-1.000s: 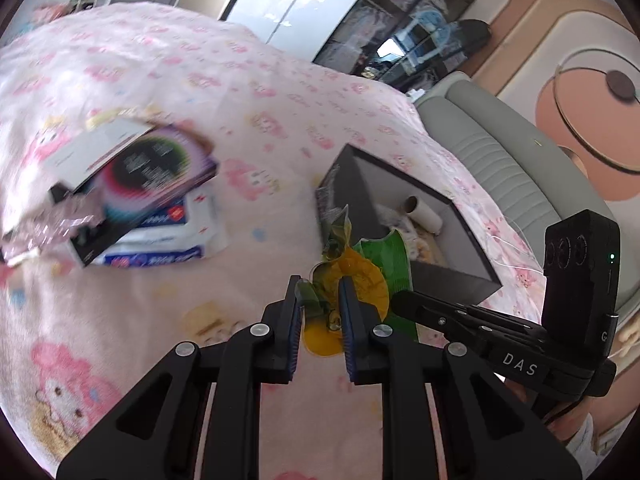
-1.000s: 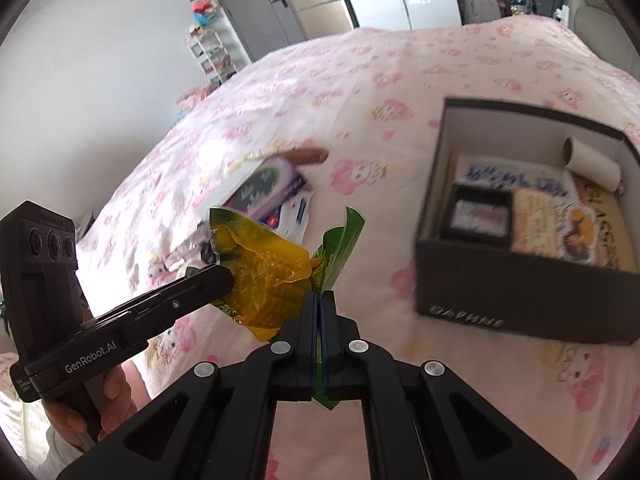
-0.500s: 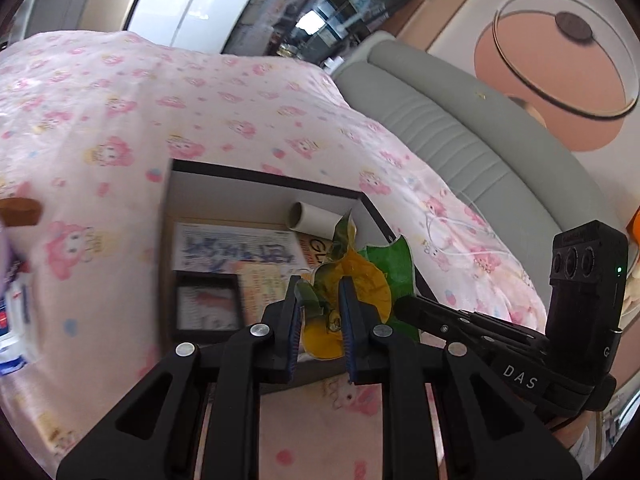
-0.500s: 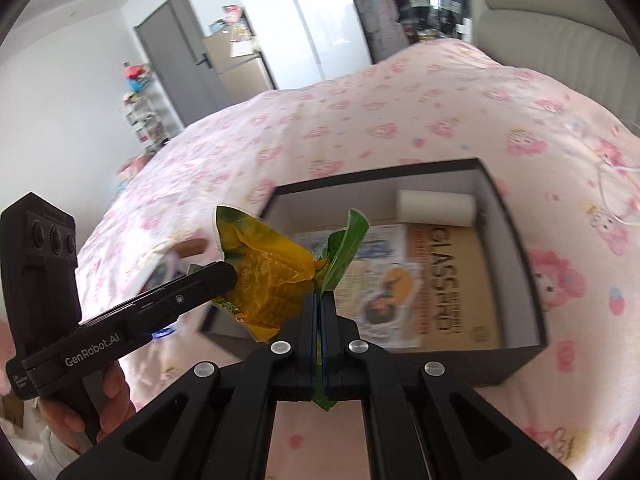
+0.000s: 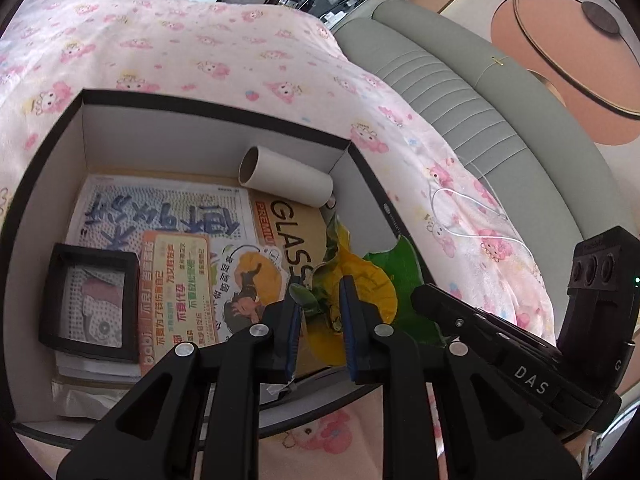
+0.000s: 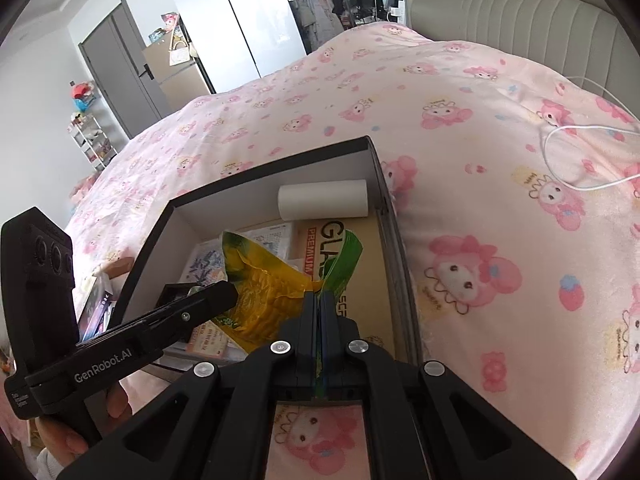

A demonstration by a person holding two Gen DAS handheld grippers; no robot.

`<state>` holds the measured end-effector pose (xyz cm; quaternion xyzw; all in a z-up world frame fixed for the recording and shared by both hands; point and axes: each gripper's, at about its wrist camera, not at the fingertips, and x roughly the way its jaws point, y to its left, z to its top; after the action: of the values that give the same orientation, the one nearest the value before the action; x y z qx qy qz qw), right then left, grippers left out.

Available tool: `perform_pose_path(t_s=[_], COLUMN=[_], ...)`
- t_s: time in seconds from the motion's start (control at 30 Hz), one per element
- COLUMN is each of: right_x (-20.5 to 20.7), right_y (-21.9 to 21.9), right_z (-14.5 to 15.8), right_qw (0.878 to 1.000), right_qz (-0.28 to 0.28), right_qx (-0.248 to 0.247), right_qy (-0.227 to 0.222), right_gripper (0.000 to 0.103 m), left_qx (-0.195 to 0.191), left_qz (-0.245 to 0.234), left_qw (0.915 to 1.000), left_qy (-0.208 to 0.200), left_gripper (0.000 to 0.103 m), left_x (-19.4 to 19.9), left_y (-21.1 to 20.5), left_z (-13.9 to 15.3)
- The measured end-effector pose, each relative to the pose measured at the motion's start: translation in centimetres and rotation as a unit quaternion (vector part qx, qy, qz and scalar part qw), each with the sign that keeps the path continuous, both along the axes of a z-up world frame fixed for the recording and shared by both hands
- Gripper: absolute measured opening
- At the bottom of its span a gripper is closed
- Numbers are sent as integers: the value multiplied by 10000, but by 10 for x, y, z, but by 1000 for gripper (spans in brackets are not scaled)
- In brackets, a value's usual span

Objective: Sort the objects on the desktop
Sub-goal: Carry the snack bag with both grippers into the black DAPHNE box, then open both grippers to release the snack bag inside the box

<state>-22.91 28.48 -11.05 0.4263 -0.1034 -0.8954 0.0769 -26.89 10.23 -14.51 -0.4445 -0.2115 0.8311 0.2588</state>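
Observation:
A crumpled yellow and green snack bag [image 5: 360, 280] hangs over the right half of a black box [image 5: 200, 102] with white inner walls. My left gripper [image 5: 320, 292] has the bag's scrunched end between its pads, still touching both, and its jaws are opening slightly. My right gripper [image 6: 318, 296] is shut on the bag's green edge [image 6: 344, 256]. The two grippers sit close together, the left gripper [image 6: 216, 296] on the left in the right wrist view. Inside the box lie a cardboard tube [image 5: 288, 180], printed leaflets [image 5: 160, 216], a "GLASS" pack [image 5: 292, 224] and a small black case [image 5: 92, 300].
The box [image 6: 280, 160] rests on a pink cartoon-print bedspread [image 6: 480, 140]. A white cable [image 6: 560, 160] lies on the cover to the right. A padded grey headboard [image 5: 480, 92] stands beyond. Loose packets [image 6: 96, 300] lie left of the box. A hand [image 6: 60, 440] holds the left gripper.
Both grippers carried the snack bag from the bedspread beside the box to above its inside. The packets on the left slid out of the left wrist view. The left jaws stand slightly wider.

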Motion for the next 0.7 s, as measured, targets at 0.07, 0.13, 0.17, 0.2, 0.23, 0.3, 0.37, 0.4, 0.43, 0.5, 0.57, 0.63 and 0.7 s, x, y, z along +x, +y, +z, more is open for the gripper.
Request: perform_pose_path(t_s=[0.07,0.13,0.17,0.2,0.23,0.3,0.37,0.4,0.43,0.5,0.57,0.63,0.7], right_x=[-1,-3,-4,-4,-3,0,4,6,7,9,12,15,21], right_y=[2,3,3,4,4,5,6,7,6,5,2,-1,-3], right_z=[-3,-8,-10,-12,-13,-14,-12,-11,-9,-5,-1,4,8], right_qw=[10000,9998,9996,9994,9990,9988,9986,9983,9979,9971,9966,9953,9934], right_qz=[-59,-131,-173,-219,-265,-314,-370,-405,-456,-532,-576,-682,-836], right_qx=[35,78,105,163,235,242,261,292,341,405,461,596,729], right_qy=[-50,-130,-178,-225,-261,-273,-278,-285,-311,-359,-366,-346,-296], right_gripper=[0,1,1,1,1,1,1,1,2,2,3,10,21], left_qx=[-3,-42,-89,-183,-252,-348,-424,-468,-512,-647,-787,-853,-899], left_qz=[12,7,-10,-2,12,56,111,132,154,186,226,250,282], left_qw=[9999,9998,9997,9995,9993,9990,9987,9986,9984,9977,9965,9957,9949], left_qy=[-138,-201,-235,-256,-275,-289,-242,-209,-175,-14,141,255,367], left_gripper=[20,22,22,22,22,22,22,22,22,22,25,28,31], left_x=[-1,-1,-1,-1,-1,0,3,5,8,15,22,29,36], left_y=[0,0,0,2,2,3,1,-1,-2,-5,-10,-17,-25], left_z=[-6,-8,-7,-7,-6,-5,-1,2,5,17,30,41,52])
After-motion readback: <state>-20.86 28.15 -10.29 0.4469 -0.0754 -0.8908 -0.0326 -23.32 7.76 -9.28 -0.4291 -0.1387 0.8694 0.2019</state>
